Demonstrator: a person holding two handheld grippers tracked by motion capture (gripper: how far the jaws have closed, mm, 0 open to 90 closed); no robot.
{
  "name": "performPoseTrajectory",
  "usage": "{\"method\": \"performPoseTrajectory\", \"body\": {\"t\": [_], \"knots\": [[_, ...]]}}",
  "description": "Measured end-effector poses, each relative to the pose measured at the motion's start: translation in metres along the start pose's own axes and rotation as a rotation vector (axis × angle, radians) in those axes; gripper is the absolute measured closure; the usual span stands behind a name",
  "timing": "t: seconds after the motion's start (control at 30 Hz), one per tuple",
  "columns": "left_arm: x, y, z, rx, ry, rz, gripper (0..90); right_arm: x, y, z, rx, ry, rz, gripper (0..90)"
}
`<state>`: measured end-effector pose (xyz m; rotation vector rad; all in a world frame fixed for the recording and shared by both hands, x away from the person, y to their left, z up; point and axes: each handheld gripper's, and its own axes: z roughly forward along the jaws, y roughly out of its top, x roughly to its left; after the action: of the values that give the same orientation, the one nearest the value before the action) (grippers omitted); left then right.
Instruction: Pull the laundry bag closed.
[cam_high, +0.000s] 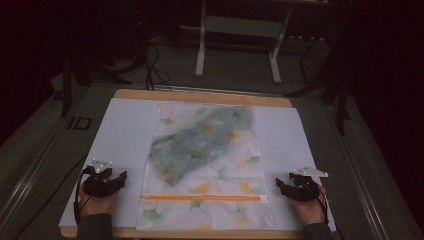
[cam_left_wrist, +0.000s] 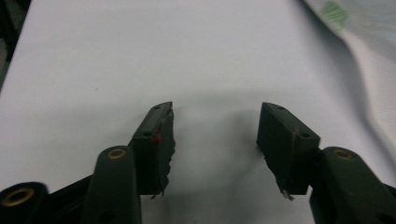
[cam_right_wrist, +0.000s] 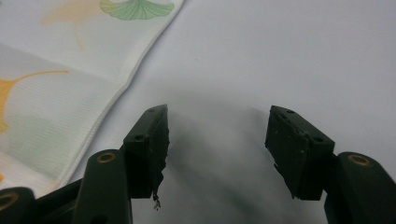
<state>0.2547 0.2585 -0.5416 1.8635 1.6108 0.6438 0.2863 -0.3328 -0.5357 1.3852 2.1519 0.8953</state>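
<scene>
A white mesh zip bag (cam_high: 210, 195) printed with green and orange ginkgo leaves lies flat in the middle of the table, its orange zipper (cam_high: 202, 198) running across near the front. A blue-green patterned cloth (cam_high: 197, 145) shows through its upper part. My left gripper (cam_high: 114, 180) rests open on the white sheet to the left of the bag, nothing between its jaws. My right gripper (cam_high: 282, 184) rests open just right of the bag's edge (cam_right_wrist: 116, 88). In the left gripper view the bag's corner (cam_left_wrist: 345, 18) sits at the far upper right.
A white sheet (cam_high: 125, 135) covers a wooden tabletop (cam_high: 200, 96). Beyond the table stands a white metal frame (cam_high: 240, 30) on a grey floor, with cables (cam_high: 155, 65) trailing at the left. The surroundings are dark.
</scene>
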Motion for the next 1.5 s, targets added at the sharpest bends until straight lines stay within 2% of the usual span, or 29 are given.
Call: {"method": "performPoseTrajectory", "body": {"t": [0.07, 0.17, 0.27, 0.37, 0.4, 0.5, 0.73, 0.9, 1.13, 1.23, 1.5], "knots": [[-0.001, 0.0, -0.002, -0.012, -0.013, 0.006, 49.3, 0.001, 0.001, -0.001, 0.002, 0.007, -0.013, 39.9], [-0.001, 0.001, -0.005, -0.031, -0.06, 0.013, 52.3, 0.002, 0.002, -0.003, -0.001, 0.016, -0.018, 42.6], [0.0, 0.001, -0.009, -0.045, -0.089, 0.015, 53.8, 0.002, 0.003, -0.005, -0.009, 0.025, -0.024, 44.0], [0.0, 0.001, -0.01, -0.051, -0.097, 0.013, 55.3, 0.003, 0.003, -0.005, -0.004, 0.031, -0.027, 45.2], [0.0, 0.001, -0.011, -0.056, -0.096, 0.016, 55.4, 0.006, 0.005, -0.006, -0.001, 0.041, -0.048, 47.2], [0.001, 0.0, -0.013, -0.057, -0.117, 0.02, 54.8, 0.009, 0.006, -0.007, -0.002, 0.054, -0.069, 47.6], [0.0, -0.001, -0.017, -0.054, -0.126, 0.029, 53.6, 0.016, 0.01, -0.009, 0.003, 0.072, -0.094, 47.5], [-0.002, -0.003, -0.018, -0.045, -0.133, 0.057, 53.1, 0.023, 0.013, -0.011, 0.004, 0.093, -0.124, 50.9], [-0.004, -0.004, -0.022, -0.053, -0.142, 0.076, 57.3, 0.034, 0.018, -0.009, 0.009, 0.114, -0.156, 50.1], [-0.005, -0.006, -0.024, -0.055, -0.152, 0.073, 56.8, 0.042, 0.022, -0.006, 0.019, 0.14, -0.191, 51.6], [-0.005, -0.008, -0.028, -0.054, -0.17, 0.091, 56.6, 0.054, 0.034, -0.006, 0.015, 0.184, -0.223, 51.6]]}}
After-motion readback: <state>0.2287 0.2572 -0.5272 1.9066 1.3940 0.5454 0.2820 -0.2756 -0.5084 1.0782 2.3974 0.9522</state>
